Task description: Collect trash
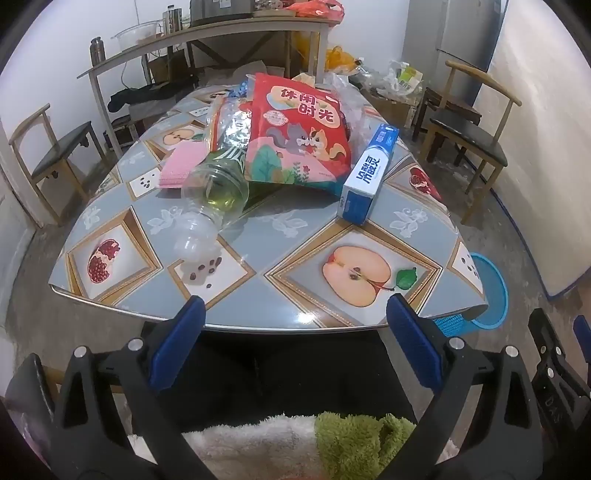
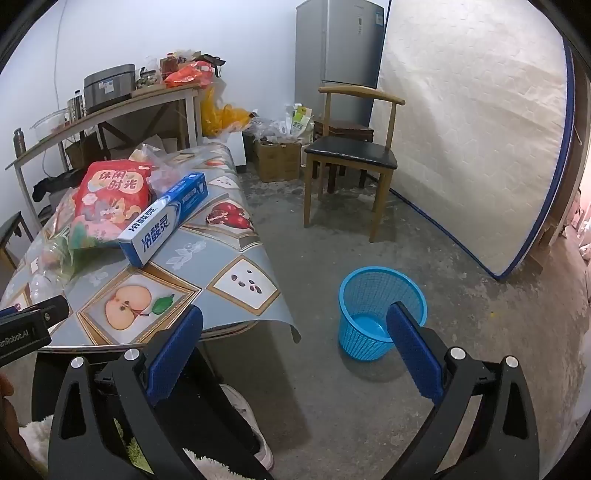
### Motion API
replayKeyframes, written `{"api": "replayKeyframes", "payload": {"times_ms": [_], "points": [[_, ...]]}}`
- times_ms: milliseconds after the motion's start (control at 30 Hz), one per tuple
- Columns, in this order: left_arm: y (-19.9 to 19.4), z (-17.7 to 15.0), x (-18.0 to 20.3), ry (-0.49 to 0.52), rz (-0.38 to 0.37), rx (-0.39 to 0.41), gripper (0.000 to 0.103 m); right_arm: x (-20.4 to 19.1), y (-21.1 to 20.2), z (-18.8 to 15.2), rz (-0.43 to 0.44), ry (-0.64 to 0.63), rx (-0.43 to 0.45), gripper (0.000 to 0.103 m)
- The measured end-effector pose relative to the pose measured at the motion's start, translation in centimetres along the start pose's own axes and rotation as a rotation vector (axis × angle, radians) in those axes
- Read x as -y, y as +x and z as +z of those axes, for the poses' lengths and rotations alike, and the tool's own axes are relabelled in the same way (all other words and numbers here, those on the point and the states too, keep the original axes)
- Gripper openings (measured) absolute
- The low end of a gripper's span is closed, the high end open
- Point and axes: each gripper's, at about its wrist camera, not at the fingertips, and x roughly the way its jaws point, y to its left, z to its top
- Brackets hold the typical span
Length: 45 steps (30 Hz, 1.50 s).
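Observation:
Trash lies piled mid-table: a clear plastic bottle (image 1: 214, 192) with yellow liquid on its side, a red snack bag (image 1: 299, 136), a blue toothpaste box (image 1: 369, 173) and a pink pack (image 1: 181, 166). The bag (image 2: 110, 199) and box (image 2: 166, 221) also show in the right wrist view. A blue mesh wastebasket (image 2: 380, 314) stands on the floor right of the table; its rim shows in the left wrist view (image 1: 491, 291). My left gripper (image 1: 295, 314) is open and empty at the table's near edge. My right gripper (image 2: 295, 321) is open and empty, over the floor beside the basket.
The table (image 1: 258, 258) has a fruit-print cloth. Wooden chairs stand at left (image 1: 62, 155) and right (image 2: 351, 155). A mattress (image 2: 480, 129) leans on the right wall, a fridge (image 2: 340, 55) behind. A cluttered shelf table (image 1: 207, 33) and boxes stand at the back.

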Motion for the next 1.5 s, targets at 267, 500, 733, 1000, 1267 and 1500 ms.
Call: {"api": "replayKeyframes", "payload": {"times_ms": [267,500,733,1000,1267,1500], "points": [[-0.15,-0.17,-0.06,0.007,0.002,0.006,0.094,-0.02,0.05,0.07,0.001,0.001,0.0,0.097],[0.06,-0.01,0.01,0.002,0.004,-0.006,0.094,0.16,-0.17,-0.05,0.003,0.001,0.001,0.097],[0.04,-0.01,0.01,0.002,0.004,-0.006,0.094,-0.1,-0.07,0.25,0.004,0.003,0.003,0.097],[0.04,0.0,0.01,0.001,0.004,-0.007,0.094,-0.13,0.02,0.28,0.004,0.001,0.003,0.097],[0.04,0.0,0.01,0.002,0.004,-0.007,0.094,-0.18,-0.23,0.22,0.005,0.0,0.002,0.097],[0.04,-0.01,0.01,0.002,0.004,-0.008,0.094,-0.17,-0.19,0.17,0.004,0.0,0.002,0.097]]}}
